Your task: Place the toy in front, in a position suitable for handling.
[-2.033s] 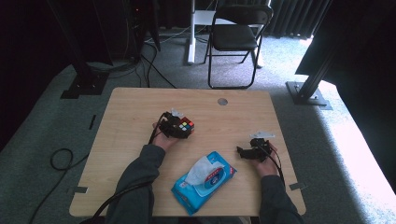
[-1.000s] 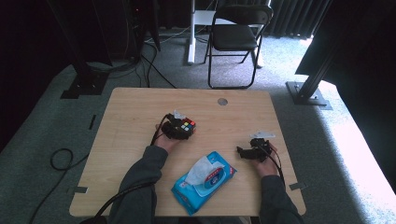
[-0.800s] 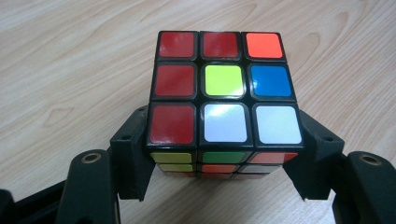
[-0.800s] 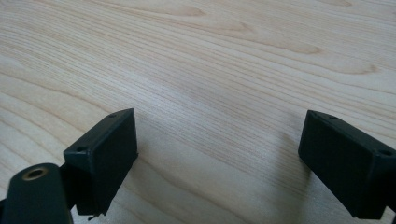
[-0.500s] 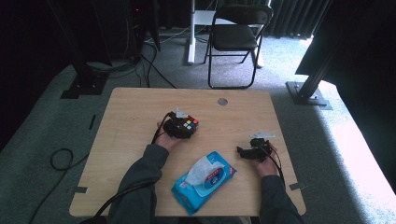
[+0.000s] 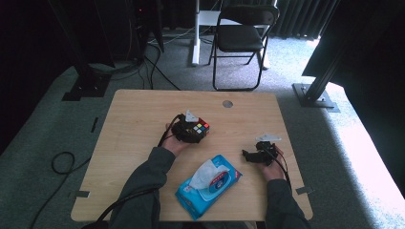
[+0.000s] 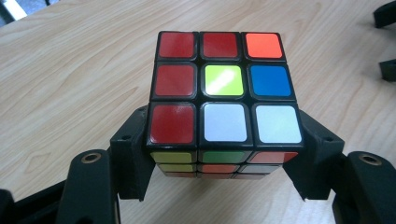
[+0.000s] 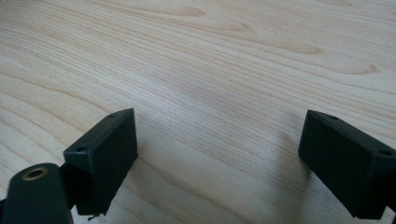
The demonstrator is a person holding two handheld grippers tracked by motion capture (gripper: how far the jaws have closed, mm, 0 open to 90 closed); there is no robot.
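Wood surface: pale, fine-grained table [image 6: 133, 143], rectangular with rounded corners, a small round grommet [image 6: 228, 103] sitting toward 12 o'clock.
Cube: glossy plastic puzzle cube [image 7: 223, 100] with square stickers in black borders, lying just left of the table's centre; its top face is showing red, orange, green, blue and white.
Left gripper: left gripper [image 7: 223, 158] is clamping the cube, its matte black blocky jaws pressing on two opposite sides and standing wide to span it.
Right gripper: right gripper [image 8: 219, 158] is resting toward 4 o'clock of the table, its rectangular black jaws gaping apart with bare wood grain between them.
Wipes pack: soft blue packet [image 6: 210, 186] with a white flap, lying toward 6 o'clock, between the two forearms.
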